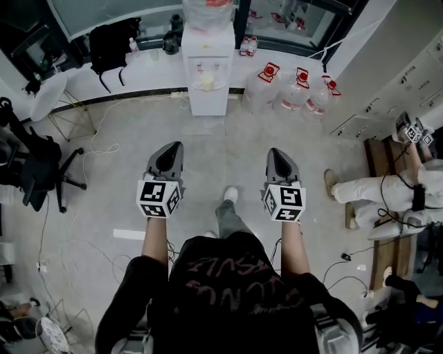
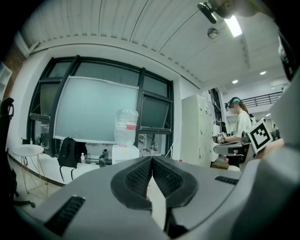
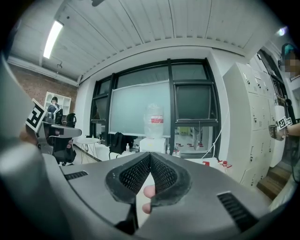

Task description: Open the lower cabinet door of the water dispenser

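Plainly nothing of the task was done yet. Nearest, the left hand-held gripper (image 1: 173,146) and the right hand-held gripper (image 1: 275,153) were held out side by side at about the same level. Both were clenched tip to tip on nothing, and each gripper view showed the two jaws meeting in a narrow V. Shells: grey moulded plastic, smooth, rounded. Pads (image 2: 139,177): black, finely cross-hatched, rubbery by the look. Marker cubes (image 1: 159,199): white with black squares, sharp-edged. Beyond them lay a stretch of pale, smooth, matt floor (image 1: 208,148) with thin cables (image 1: 104,148) trailing over it. The water dispenser (image 1: 208,66) was well apart from both grippers, across that floor, standing against the white tabletop (image 1: 138,75) under the window. It was boxy and white with flat panels, and a clear crumpled bottle (image 1: 206,12) with a red label was upended on top. The lower cabinet door (image 1: 208,98) looked shut, flush with the body; no handle could be made out at this range. Clear jugs (image 1: 294,93) with red labels stood on the floor just to its right. A limp black backpack (image 1: 112,43) sat on the tabletop to its left. Left to do, by my reckoning: close the gap, open a gripper, catch the door's edge or handle, swing it out.
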Demonstrator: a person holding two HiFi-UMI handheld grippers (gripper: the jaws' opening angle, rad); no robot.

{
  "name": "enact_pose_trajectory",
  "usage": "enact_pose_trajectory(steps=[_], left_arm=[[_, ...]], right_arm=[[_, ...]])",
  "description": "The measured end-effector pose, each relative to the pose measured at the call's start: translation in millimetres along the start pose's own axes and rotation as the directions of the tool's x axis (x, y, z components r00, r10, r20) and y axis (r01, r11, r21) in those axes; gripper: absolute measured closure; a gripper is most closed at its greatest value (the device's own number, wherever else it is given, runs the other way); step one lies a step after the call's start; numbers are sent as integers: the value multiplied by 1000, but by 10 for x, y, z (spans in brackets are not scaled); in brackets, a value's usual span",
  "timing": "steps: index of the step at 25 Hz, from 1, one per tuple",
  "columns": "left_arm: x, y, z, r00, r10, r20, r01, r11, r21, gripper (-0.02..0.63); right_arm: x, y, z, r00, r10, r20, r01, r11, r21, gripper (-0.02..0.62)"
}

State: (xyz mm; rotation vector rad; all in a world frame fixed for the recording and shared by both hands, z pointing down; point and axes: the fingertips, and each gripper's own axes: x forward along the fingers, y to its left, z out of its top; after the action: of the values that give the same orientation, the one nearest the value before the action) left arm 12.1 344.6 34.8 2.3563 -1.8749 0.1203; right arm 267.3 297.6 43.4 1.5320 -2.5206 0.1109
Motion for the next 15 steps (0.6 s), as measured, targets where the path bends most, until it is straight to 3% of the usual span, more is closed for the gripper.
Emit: enact_pose_trajectory(steps=[15], left_arm=[[1595, 638, -96, 991, 68, -115, -68, 998, 2, 594]], right_arm=[[1818, -747, -77, 997, 56, -59, -53, 997, 47, 581]])
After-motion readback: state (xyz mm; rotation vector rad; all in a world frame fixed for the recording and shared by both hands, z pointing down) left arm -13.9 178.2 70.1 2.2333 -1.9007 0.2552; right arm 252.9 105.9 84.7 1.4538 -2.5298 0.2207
